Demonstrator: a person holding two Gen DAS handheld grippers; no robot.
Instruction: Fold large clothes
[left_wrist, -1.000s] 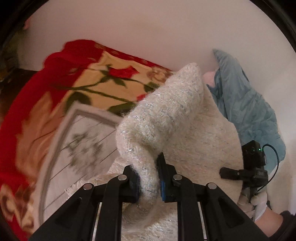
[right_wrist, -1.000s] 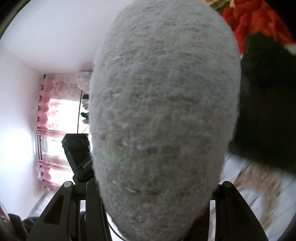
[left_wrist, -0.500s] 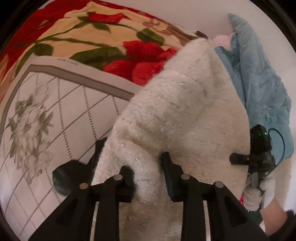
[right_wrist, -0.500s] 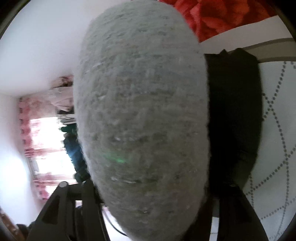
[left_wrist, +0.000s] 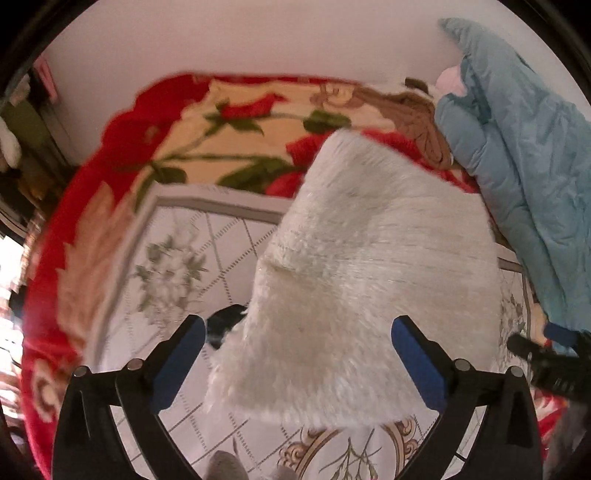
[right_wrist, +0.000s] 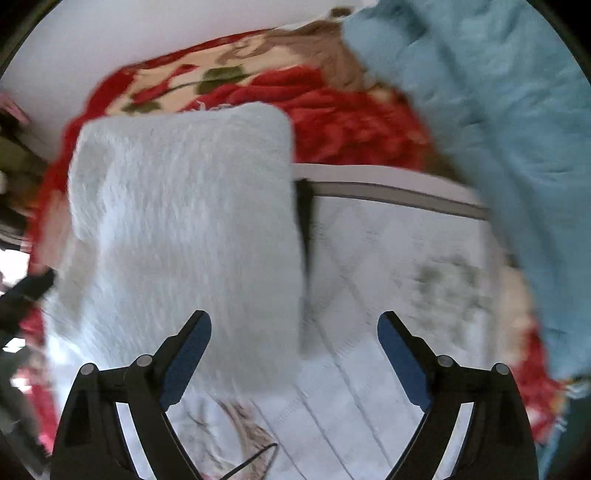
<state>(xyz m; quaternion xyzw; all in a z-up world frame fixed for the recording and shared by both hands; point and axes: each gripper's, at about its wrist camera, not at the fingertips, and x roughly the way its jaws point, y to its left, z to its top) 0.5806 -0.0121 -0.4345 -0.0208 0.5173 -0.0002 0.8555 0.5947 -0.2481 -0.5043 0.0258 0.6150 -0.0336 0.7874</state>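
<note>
A fluffy white sweater (left_wrist: 369, 266) lies folded in a rough rectangle on the white patterned bed cover (left_wrist: 177, 266). It also shows in the right wrist view (right_wrist: 184, 229). A dark garment (left_wrist: 225, 325) peeks out from under its left edge, and a dark strip (right_wrist: 304, 229) shows along its right edge. My left gripper (left_wrist: 297, 328) is open and empty, just above the sweater's near edge. My right gripper (right_wrist: 293, 325) is open and empty, over the sweater's near right corner.
A red floral blanket (left_wrist: 229, 122) lies beyond the white cover, against the wall. A light blue padded jacket (left_wrist: 524, 177) is heaped on the right; it also shows in the right wrist view (right_wrist: 498, 129). The other gripper's body (left_wrist: 546, 365) shows at the right edge.
Both grippers let go of the sweater and opened. The sweater now lies flat and folded on the bed, and both grippers have drawn back from it.
</note>
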